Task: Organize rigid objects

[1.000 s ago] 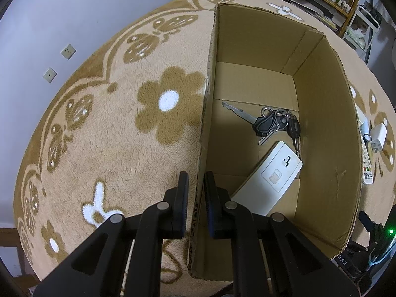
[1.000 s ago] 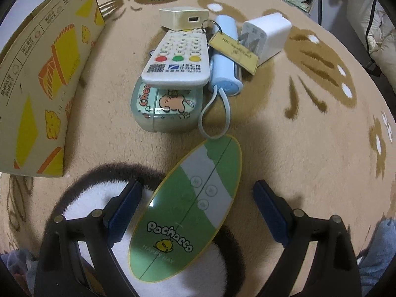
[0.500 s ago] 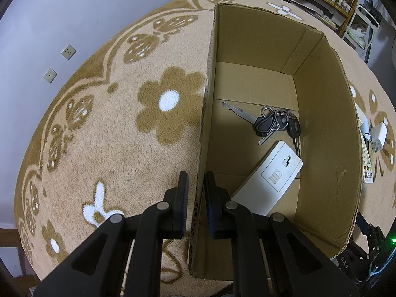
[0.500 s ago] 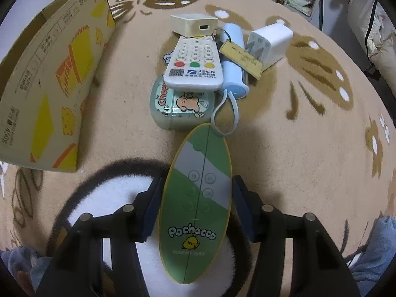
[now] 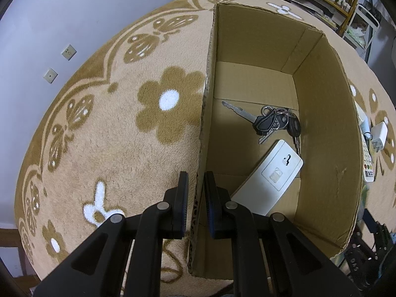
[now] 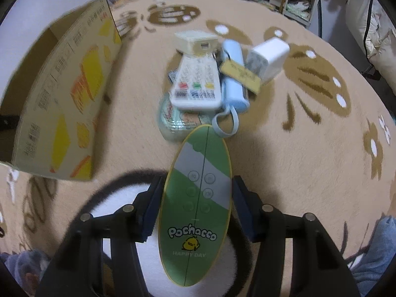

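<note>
Left wrist view: the left gripper (image 5: 196,193) has its black fingers (image 5: 182,198) closed on the near side wall of the open brown cardboard box (image 5: 326,133), one finger outside, one inside. Ahead and right of the fingers, on the box floor, lie a bunch of metal keys (image 5: 274,122) and a white rectangular wall plate (image 5: 269,178).

Right wrist view: the right gripper (image 6: 196,205) clamps the green oval Pochacco remote control (image 6: 196,205) between both fingers (image 6: 152,205), its long axis running straight ahead, far tip pointing at the white button remote (image 6: 196,84), pale blue cylinder (image 6: 234,79) and white charger cube (image 6: 268,58) on the tan flowered carpet (image 6: 309,148). The box stands ahead-left.
</note>
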Demonstrator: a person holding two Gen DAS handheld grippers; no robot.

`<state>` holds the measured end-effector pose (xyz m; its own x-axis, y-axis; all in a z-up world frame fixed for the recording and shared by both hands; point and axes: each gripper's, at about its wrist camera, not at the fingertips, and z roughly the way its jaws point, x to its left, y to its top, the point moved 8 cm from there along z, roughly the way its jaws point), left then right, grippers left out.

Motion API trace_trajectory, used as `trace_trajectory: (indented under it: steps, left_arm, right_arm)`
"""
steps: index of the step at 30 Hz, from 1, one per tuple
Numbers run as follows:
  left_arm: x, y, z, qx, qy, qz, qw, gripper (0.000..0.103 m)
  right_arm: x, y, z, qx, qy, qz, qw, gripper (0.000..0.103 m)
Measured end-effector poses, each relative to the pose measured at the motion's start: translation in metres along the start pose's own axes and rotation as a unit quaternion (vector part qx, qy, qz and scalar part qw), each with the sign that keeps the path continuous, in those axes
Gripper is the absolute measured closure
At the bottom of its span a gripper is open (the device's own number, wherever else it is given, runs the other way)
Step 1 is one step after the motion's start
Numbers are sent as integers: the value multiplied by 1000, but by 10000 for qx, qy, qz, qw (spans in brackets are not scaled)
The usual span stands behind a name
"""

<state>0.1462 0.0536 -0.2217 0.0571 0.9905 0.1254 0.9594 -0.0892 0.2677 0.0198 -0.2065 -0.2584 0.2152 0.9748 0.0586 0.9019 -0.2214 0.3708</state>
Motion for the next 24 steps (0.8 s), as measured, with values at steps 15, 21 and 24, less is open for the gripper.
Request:
trace_trajectory:
  steps: [15, 21, 24]
  left_arm:
    - [-1, 0, -3, -22, 105, 78, 9999, 91]
    - [0, 0, -3, -29, 114, 87, 9999, 91]
    - [-1, -1, -3, -35, 135, 107, 9998, 91]
  right_arm:
    - [2, 30, -23, -629, 295, 124, 9975, 44]
    - [-2, 38, -32, -803, 451, 208, 9955, 102]
    - [-5, 39, -29, -755, 466, 251, 9957, 102]
